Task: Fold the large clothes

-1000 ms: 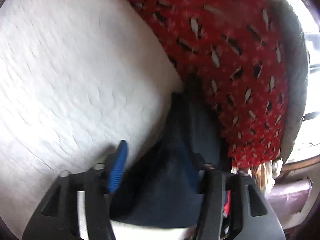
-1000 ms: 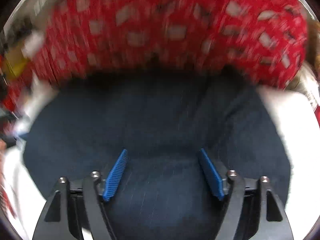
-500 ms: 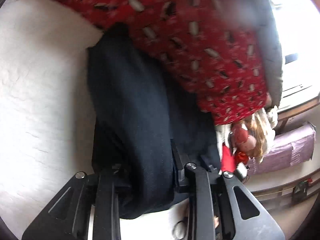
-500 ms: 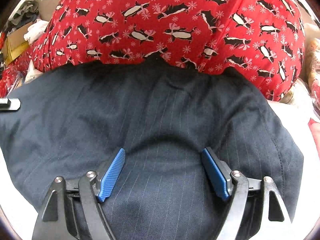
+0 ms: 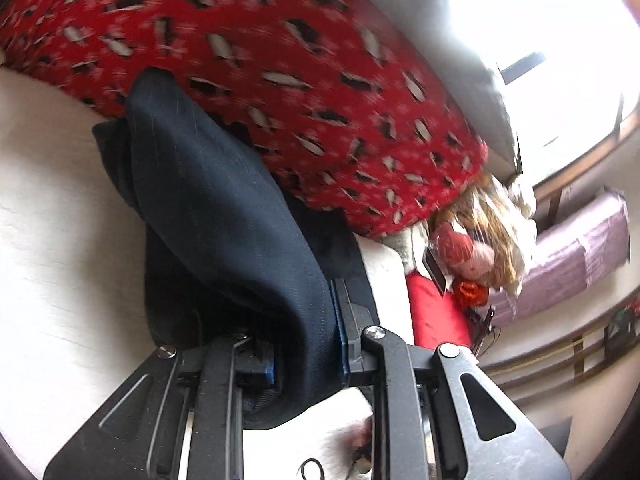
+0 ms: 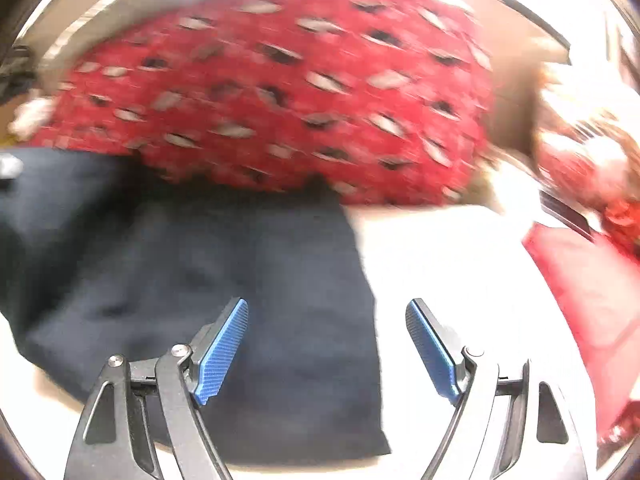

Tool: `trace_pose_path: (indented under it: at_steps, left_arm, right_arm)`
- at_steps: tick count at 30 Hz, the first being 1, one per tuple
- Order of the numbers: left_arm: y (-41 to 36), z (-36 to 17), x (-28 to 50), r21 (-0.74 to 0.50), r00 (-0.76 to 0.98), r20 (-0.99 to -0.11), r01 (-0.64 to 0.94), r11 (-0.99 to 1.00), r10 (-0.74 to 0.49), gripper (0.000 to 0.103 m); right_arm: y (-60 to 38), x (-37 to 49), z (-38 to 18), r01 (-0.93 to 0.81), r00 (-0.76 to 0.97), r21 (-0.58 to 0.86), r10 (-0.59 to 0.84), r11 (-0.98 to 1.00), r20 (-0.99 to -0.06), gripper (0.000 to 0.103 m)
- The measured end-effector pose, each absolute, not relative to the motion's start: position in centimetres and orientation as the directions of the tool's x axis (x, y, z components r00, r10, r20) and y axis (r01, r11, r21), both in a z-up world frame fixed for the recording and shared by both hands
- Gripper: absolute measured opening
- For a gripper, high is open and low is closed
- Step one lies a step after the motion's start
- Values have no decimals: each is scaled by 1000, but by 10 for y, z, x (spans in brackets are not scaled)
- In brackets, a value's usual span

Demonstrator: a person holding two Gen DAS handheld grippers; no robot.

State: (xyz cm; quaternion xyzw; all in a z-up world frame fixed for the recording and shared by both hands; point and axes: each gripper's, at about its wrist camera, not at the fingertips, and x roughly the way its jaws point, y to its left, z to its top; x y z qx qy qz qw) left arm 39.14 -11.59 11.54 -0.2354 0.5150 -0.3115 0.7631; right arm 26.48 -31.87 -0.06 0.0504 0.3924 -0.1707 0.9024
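Trousers (image 5: pixel 224 216) pinched in my left gripper (image 5: pixel 308 344), lifted off the white bed (image 5: pixel 52 240).
Left view: jaws closing, pads tight on a navy fold beside the red blanket (image 5: pixel 280 80). Right view: my right gripper (image 6: pixel 326 344) gapes, opening, holding nothing above the trousers (image 6: pixel 240 280) lying flat on the bed (image 6: pixel 448 264).

We see a red penguin-print blanket (image 5: pixel 280 80) on white bedding (image 5: pixel 52 248), with a doll (image 5: pixel 476 252) and purple bundle (image 5: pixel 580 248) beyond.
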Motion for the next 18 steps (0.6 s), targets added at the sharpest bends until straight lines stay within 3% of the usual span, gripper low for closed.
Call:
trace_pose_path:
  at_steps: [2, 5, 9, 13, 18]
  left_arm:
    - [-136, 118, 384, -674, 256, -646, 253, 694, -720, 18]
    - [-171, 114, 375, -664, 211, -665, 273, 696, -717, 18]
    - [-220, 97, 365, -674, 121, -675, 301, 675, -728, 9]
    - [-258, 69, 361, -599, 78, -758, 309, 739, -647, 9]
    - [-223, 68, 362, -700, 82, -685, 199, 686, -724, 9]
  right_arm:
    - [-341, 261, -31, 366, 561, 39, -186, 930, -806, 88]
    - [-357, 249, -37, 366, 619, 187, -89, 911, -780, 92]
    - [-353, 251, -38, 363, 618, 174, -97, 915, -781, 93]
    - [-356, 247, -39, 359, 634, 205, -77, 910, -769, 94]
    - [-359, 245, -39, 358, 644, 219, -69, 908, -762, 94]
